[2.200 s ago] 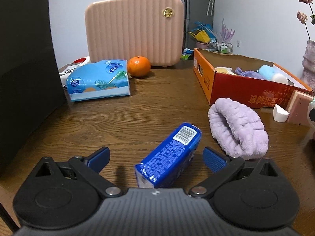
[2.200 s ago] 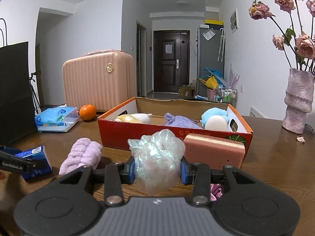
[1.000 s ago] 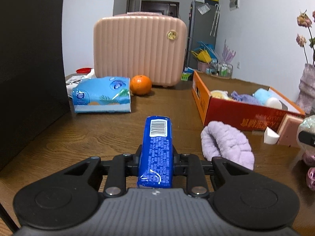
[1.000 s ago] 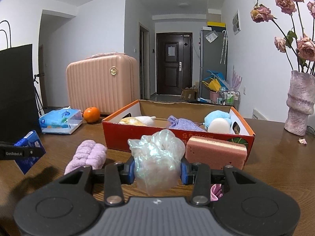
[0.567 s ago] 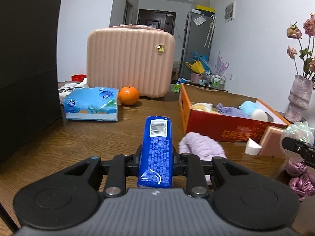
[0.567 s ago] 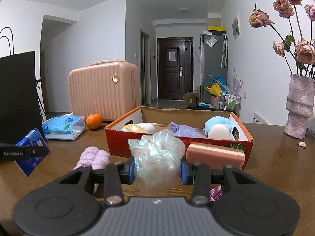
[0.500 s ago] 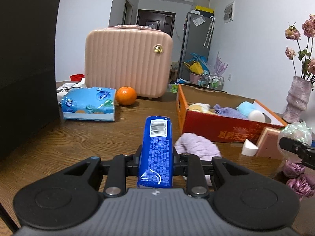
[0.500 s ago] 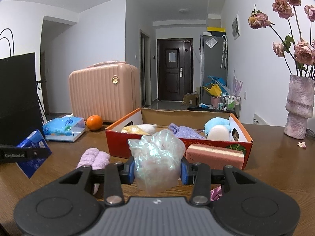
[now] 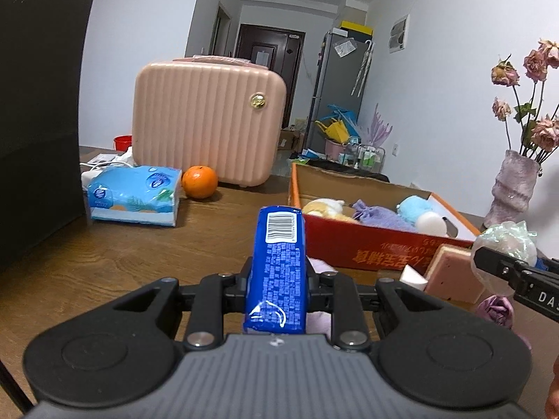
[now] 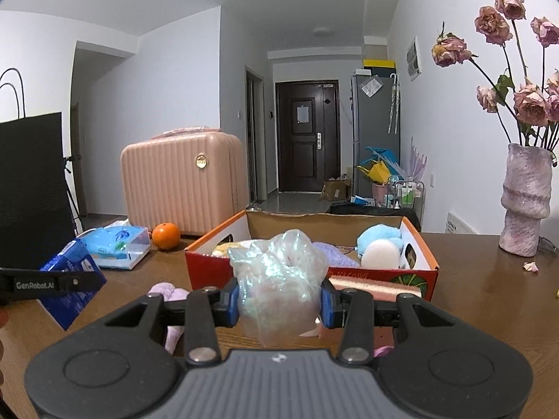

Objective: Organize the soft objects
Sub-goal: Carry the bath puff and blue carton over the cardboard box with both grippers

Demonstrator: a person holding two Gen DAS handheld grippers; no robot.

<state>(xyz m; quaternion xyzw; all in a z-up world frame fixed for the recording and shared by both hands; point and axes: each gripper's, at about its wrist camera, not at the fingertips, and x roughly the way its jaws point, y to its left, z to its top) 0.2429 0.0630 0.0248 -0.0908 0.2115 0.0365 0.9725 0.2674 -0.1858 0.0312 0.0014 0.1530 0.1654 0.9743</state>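
My left gripper [image 9: 277, 276] is shut on a blue tissue pack [image 9: 279, 262], held off the table and aimed at the orange cardboard box [image 9: 363, 249]. The right gripper [image 10: 279, 300] is shut on a crinkly iridescent scrunchie [image 10: 279, 282], just before the same box [image 10: 209, 262]. Inside the box lie a yellow plush [image 9: 323, 206], a purple pouch [image 9: 377, 213], a blue puff [image 9: 414, 207] and a white sponge [image 9: 431, 224]. A lilac fluffy headband [image 10: 167, 295] lies on the table below, mostly hidden by my grippers. A pink sponge block [image 9: 452, 272] leans at the box front.
A pink ribbed suitcase [image 9: 206, 122], an orange [image 9: 200, 181] and a light-blue tissue pack [image 9: 134, 195] stand at the back left. A black bag [image 9: 35, 122] rises at the far left. A vase [image 10: 525, 202] of dried roses stands at the right; purple fabric roses [image 9: 496, 309] lie by the sponge.
The left gripper has closed on the blue pack, lifted it off the table and carried it toward the box. The right gripper has barely moved with its scrunchie.
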